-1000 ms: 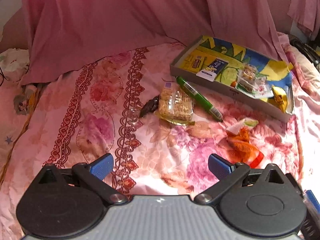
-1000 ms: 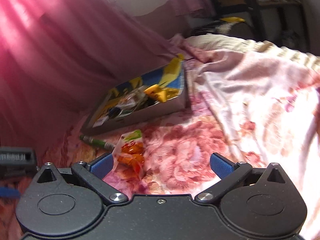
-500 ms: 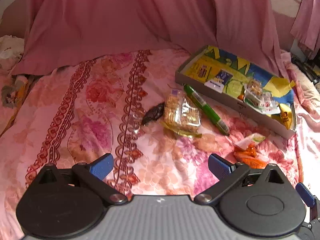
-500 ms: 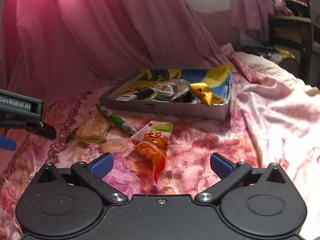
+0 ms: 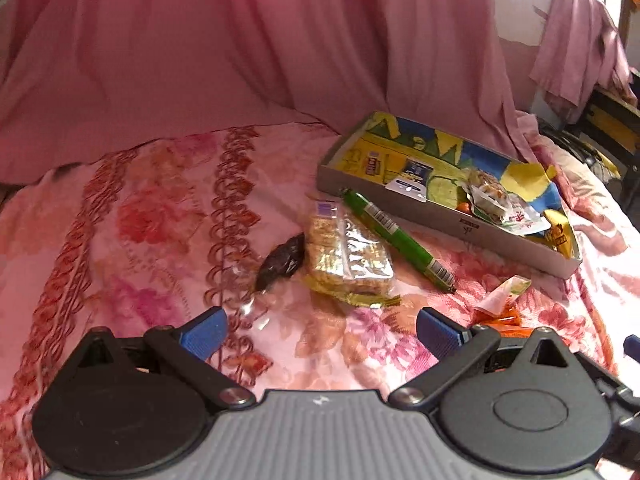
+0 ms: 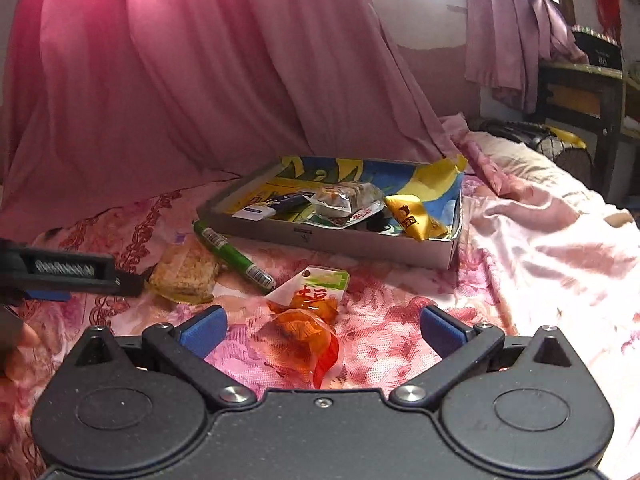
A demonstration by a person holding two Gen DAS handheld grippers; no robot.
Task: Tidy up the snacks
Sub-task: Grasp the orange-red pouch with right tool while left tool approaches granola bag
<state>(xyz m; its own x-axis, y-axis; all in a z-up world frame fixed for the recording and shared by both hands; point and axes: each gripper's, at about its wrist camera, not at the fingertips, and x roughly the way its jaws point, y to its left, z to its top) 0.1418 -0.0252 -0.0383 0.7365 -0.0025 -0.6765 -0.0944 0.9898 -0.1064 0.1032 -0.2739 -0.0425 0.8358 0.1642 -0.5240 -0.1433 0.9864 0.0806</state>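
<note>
A shallow cardboard tray with a yellow-and-blue lining lies on the floral bedsheet and holds several snack packets. In front of it lie a green stick packet, a clear pack of oat bars and a small dark wrapped sweet. An orange snack pouch rests nearest me. My left gripper is open, short of the oat bars. My right gripper is open with the orange pouch lying between its fingers, not clamped.
Pink curtain cloth hangs behind the bed. A rumpled pale sheet covers the right side, with a dark shelf unit and a black fan beyond it. The left gripper's body shows at the left edge of the right wrist view.
Both grippers swung to face the tray and the loose snacks. The right gripper moved in on the orange pouch, which now lies between its fingers. The left gripper drew slightly nearer the oat bars.
</note>
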